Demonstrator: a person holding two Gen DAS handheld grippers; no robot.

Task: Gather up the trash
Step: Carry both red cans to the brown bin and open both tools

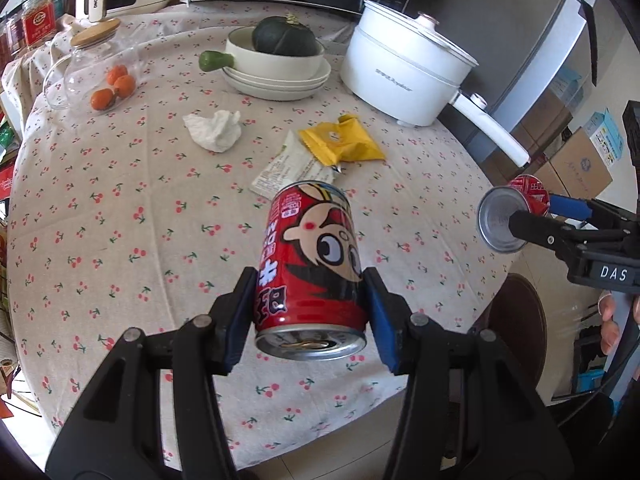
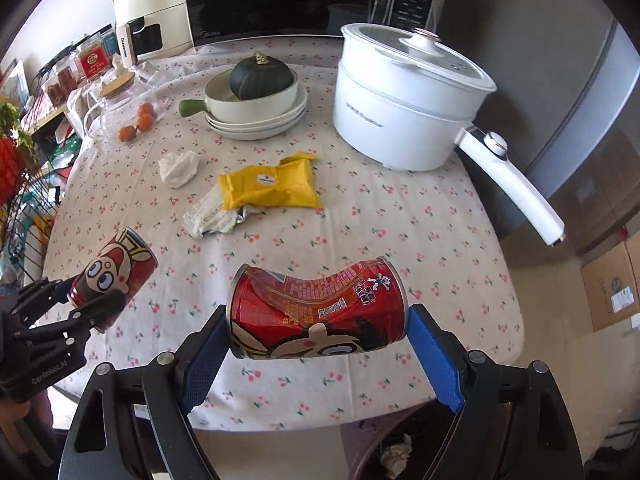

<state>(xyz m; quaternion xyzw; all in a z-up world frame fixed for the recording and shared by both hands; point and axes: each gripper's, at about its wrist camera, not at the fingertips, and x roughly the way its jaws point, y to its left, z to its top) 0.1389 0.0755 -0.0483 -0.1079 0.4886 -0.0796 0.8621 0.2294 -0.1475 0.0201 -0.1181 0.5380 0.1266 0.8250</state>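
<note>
My left gripper [image 1: 310,310] is shut on a red cartoon can [image 1: 314,260] and holds it above the table; it also shows in the right wrist view [image 2: 110,276]. My right gripper [image 2: 318,328] is shut on a dented red can [image 2: 320,312], held end to end above the table's front edge; this can also shows in the left wrist view [image 1: 508,216]. On the cherry-print tablecloth [image 1: 120,240] lie a crumpled white tissue [image 1: 216,128], a yellow wrapper [image 1: 344,144] and a white printed wrapper [image 1: 288,172].
A white electric pot [image 2: 404,96] with a long handle stands at the back right. Stacked bowls with a green squash [image 2: 260,76] stand at the back middle, a glass jar [image 1: 88,68] with oranges at the left. A dark bin [image 2: 400,444] with tissue sits below the table's front edge.
</note>
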